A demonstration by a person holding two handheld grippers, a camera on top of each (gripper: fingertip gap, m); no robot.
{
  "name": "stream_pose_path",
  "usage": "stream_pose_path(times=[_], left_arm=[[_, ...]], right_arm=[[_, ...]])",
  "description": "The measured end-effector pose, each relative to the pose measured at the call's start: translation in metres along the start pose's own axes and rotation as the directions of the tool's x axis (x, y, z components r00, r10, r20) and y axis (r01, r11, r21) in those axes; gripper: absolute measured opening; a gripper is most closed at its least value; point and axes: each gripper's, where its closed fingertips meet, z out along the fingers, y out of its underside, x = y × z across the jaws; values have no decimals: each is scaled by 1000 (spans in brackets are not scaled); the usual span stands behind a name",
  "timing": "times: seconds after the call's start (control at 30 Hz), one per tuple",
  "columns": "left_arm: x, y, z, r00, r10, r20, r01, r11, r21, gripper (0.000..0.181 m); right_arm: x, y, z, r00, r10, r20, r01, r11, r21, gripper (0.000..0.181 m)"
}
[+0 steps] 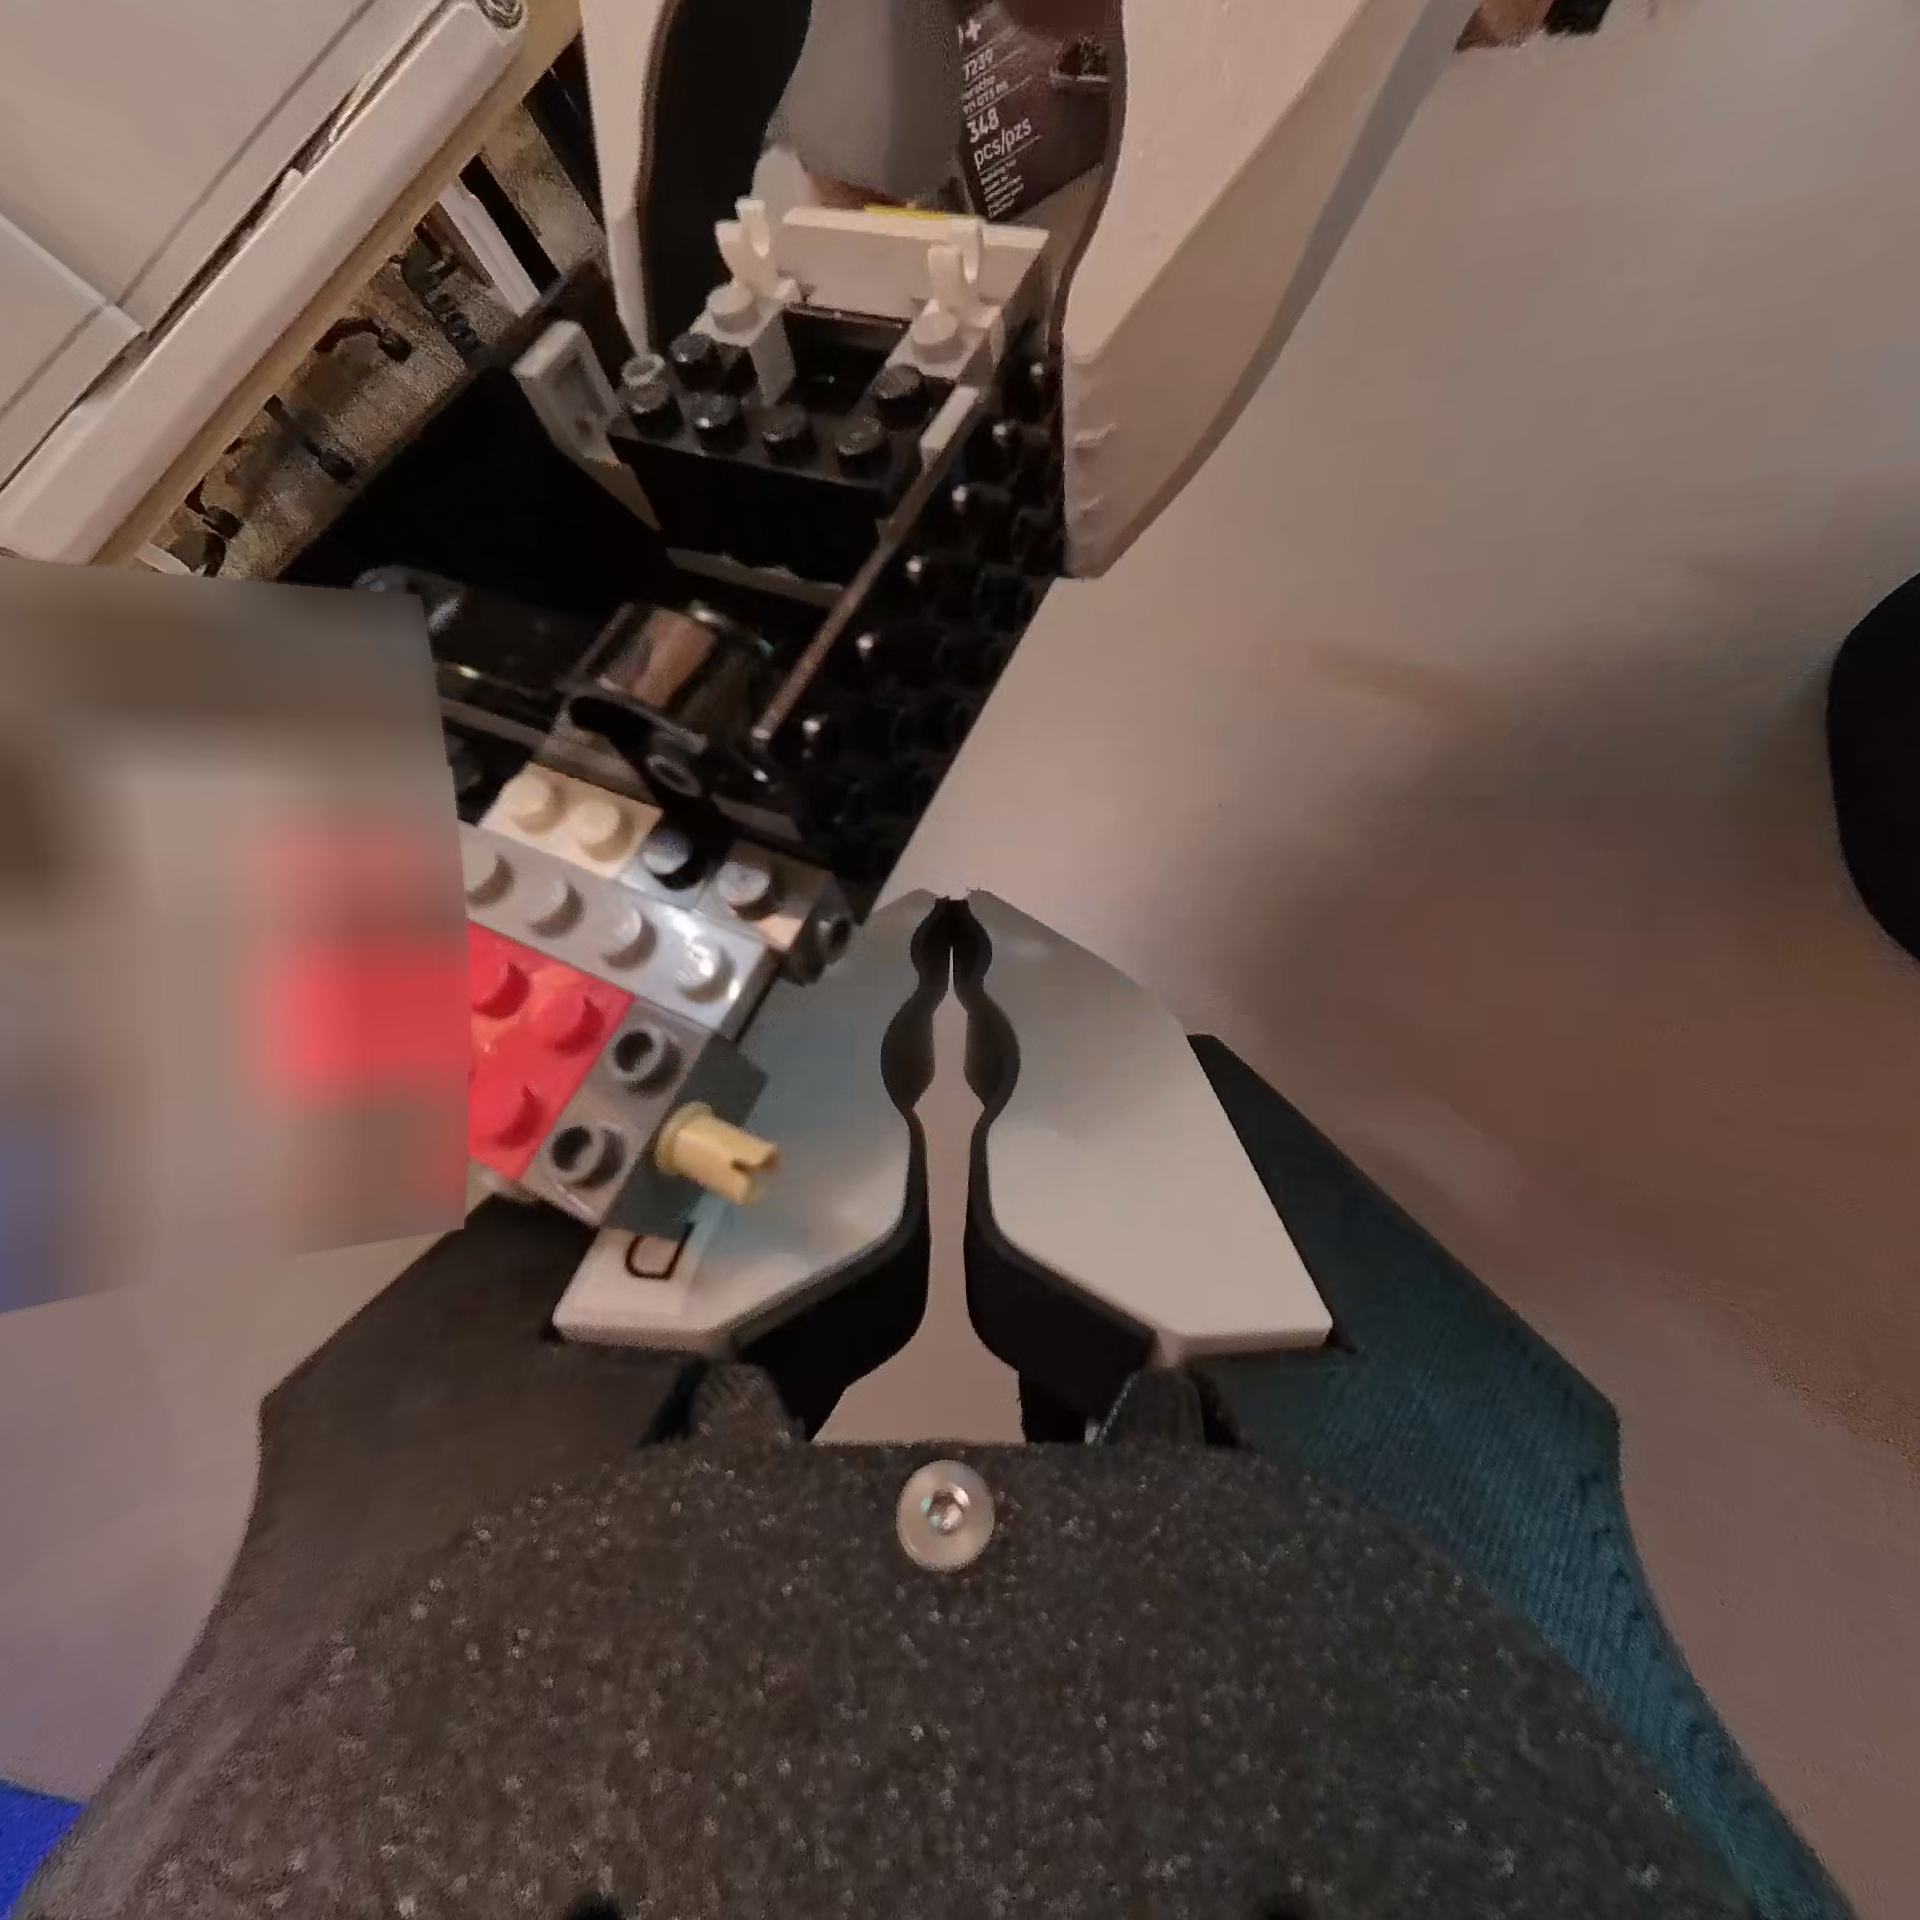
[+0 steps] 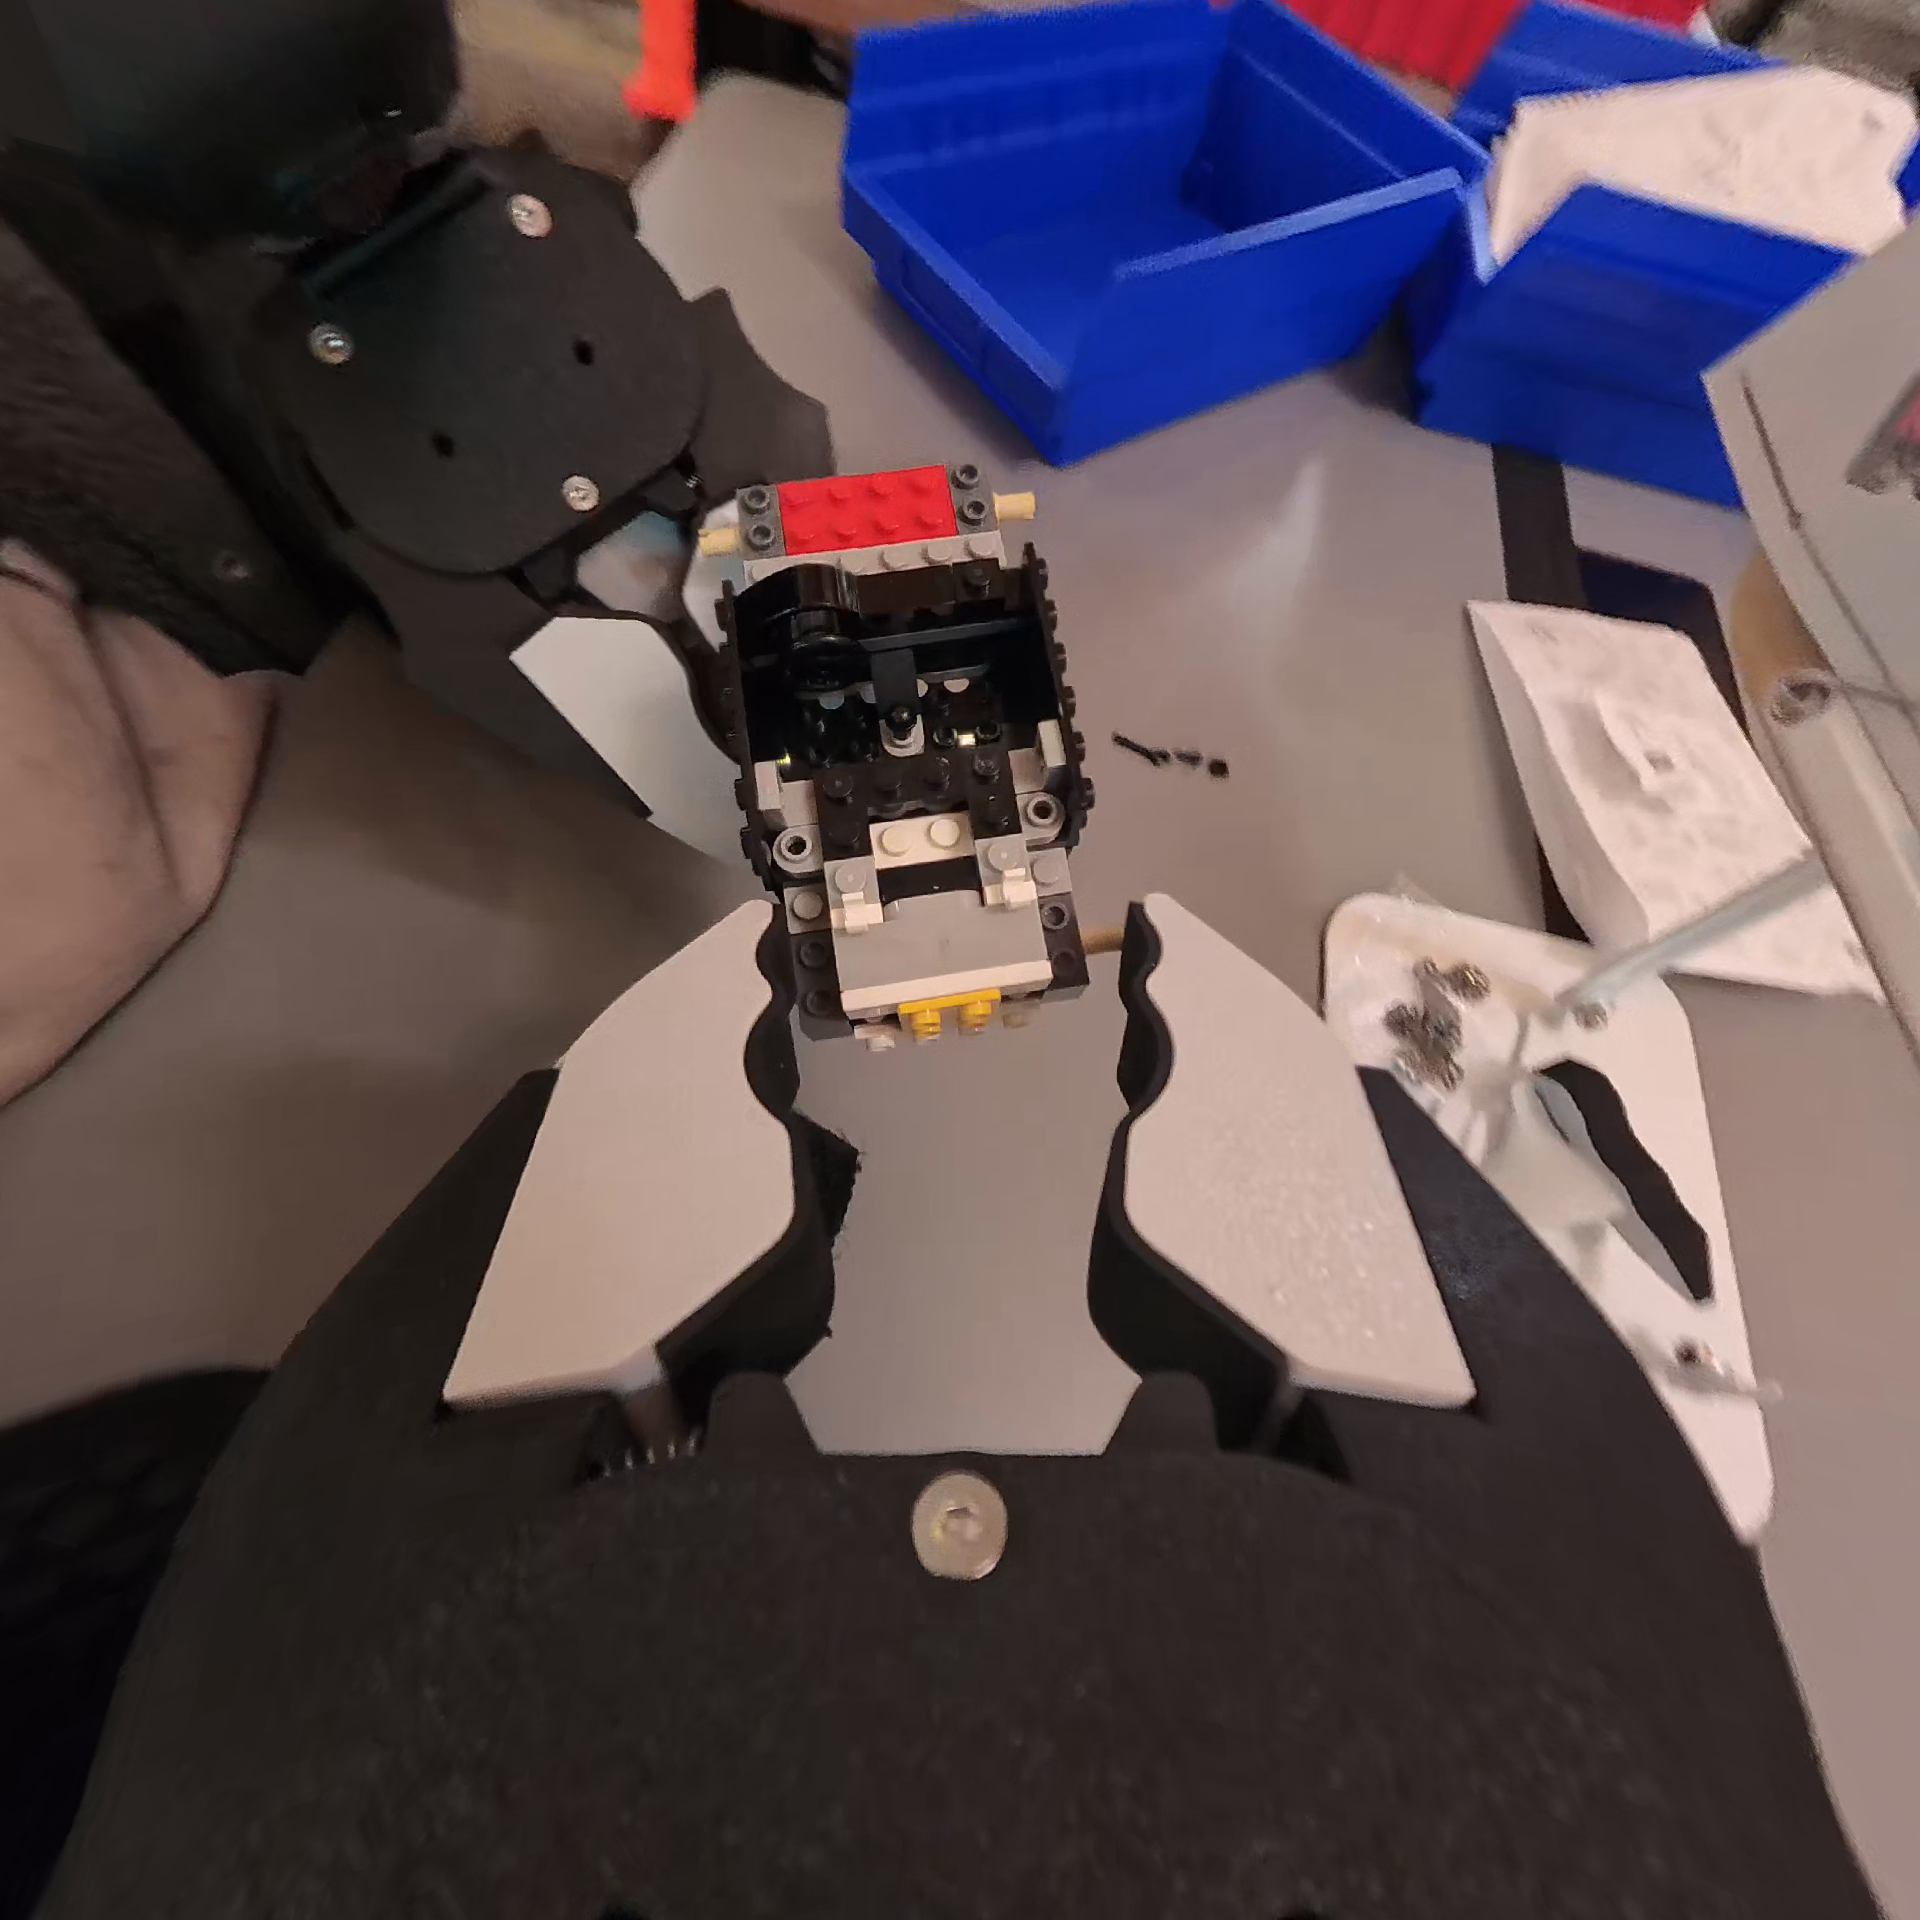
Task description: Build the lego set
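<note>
The half-built lego model (image 2: 914, 748), a mostly black brick vehicle body with a red studded plate at its far end and a small yellow piece at its near end, sits on the grey table (image 2: 1299, 644), between the two grippers. The right gripper (image 2: 951, 935) has its jaws spread wide, and its fingertips flank the model's near end without clearly touching it; I judge it is lined up to pinch the body there. The left gripper (image 1: 958, 914) has its jaws pressed together with nothing between them, and lies just beside the red-plate end, probably to brace the model against a push. Two tan pins poke out from that end, one on each side. Beyond the model stand two blue plastic bins (image 2: 1143, 239). To the right lie two white paper bags (image 2: 1621, 790), the nearer one torn open and holding small dark parts.
</note>
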Motion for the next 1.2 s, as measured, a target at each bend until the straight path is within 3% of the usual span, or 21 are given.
stream_pose_path(times=[0.3, 0.87, 1.2], left_arm=[[-7, 3, 1, 1000, -28, 11, 28, 1000, 0, 0], [-28, 10, 3, 995, -61, 73, 61, 998, -7, 0], [-35, 13, 5, 993, -66, 101, 67, 998, -14, 0]], right_arm=[[4, -2, -3, 980, 101, -169, -118, 989, -94, 61], [12, -13, 5, 826, 355, -439, -404, 915, -19, 61], [23, -13, 12, 732, 386, -562, -451, 892, 26, 61]])
